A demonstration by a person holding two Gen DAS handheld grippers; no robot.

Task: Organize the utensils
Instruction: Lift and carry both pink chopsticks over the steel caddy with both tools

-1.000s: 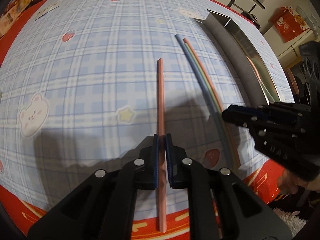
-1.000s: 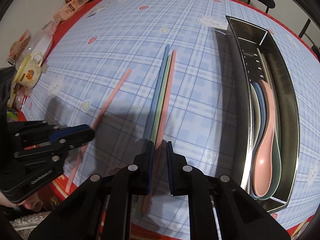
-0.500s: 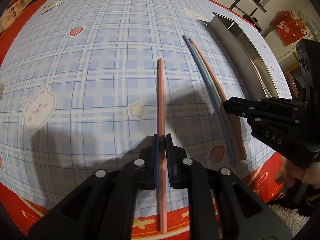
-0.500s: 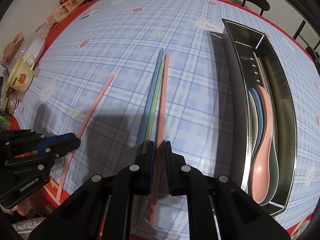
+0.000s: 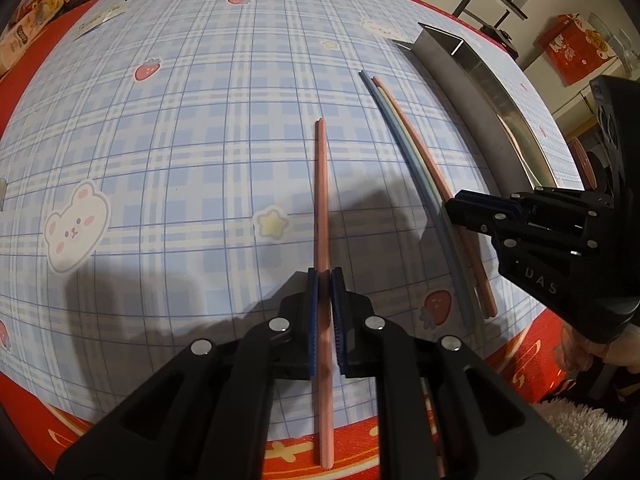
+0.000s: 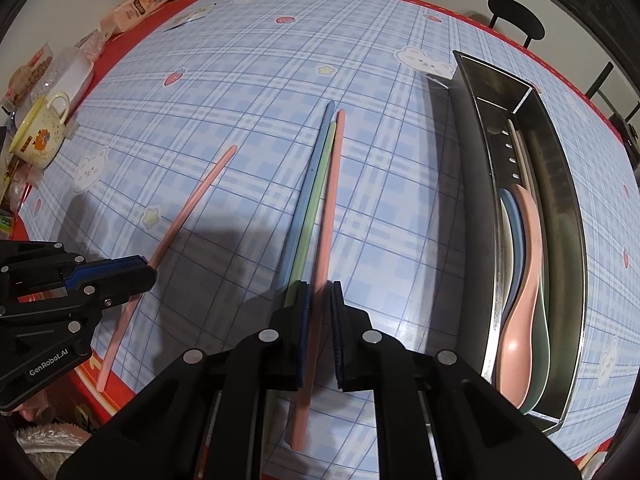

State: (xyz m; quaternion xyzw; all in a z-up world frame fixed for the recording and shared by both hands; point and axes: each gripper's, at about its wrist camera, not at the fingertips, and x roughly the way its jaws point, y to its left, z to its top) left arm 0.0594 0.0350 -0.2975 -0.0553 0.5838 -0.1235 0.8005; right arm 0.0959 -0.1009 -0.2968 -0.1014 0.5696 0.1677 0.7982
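Left gripper is clamped on a lone pink chopstick, blue pads pinching it partway along the shaft. The stick runs from the near red table edge straight away over the blue plaid tablecloth; its near end pokes out past the cloth onto the red border. Whether the stick is lifted or lying flat, cannot tell.

Right gripper is clenched on a second pink chopstick, the rightmost of a tight bundle of three. A green chopstick and a blue chopstick lie touching it on the left, all three roughly parallel, far tips close together. The green and blue ones pass just outside the left finger, not between the pads as far as visible.

Metal utensil tray sits to the right of the bundle, well apart from it, long side running near to far. Inside its left compartment: a pink spoon on top, with pale, blue and dark green spoons stacked beside and under it. The right compartment looks dark; contents unclear.

In the left wrist view the right gripper shows at the right edge over the bundle, with a bit of a hand below it. A yellow mug and snack packets sit at the far left table edge. Bear, star and strawberry prints dot the cloth.
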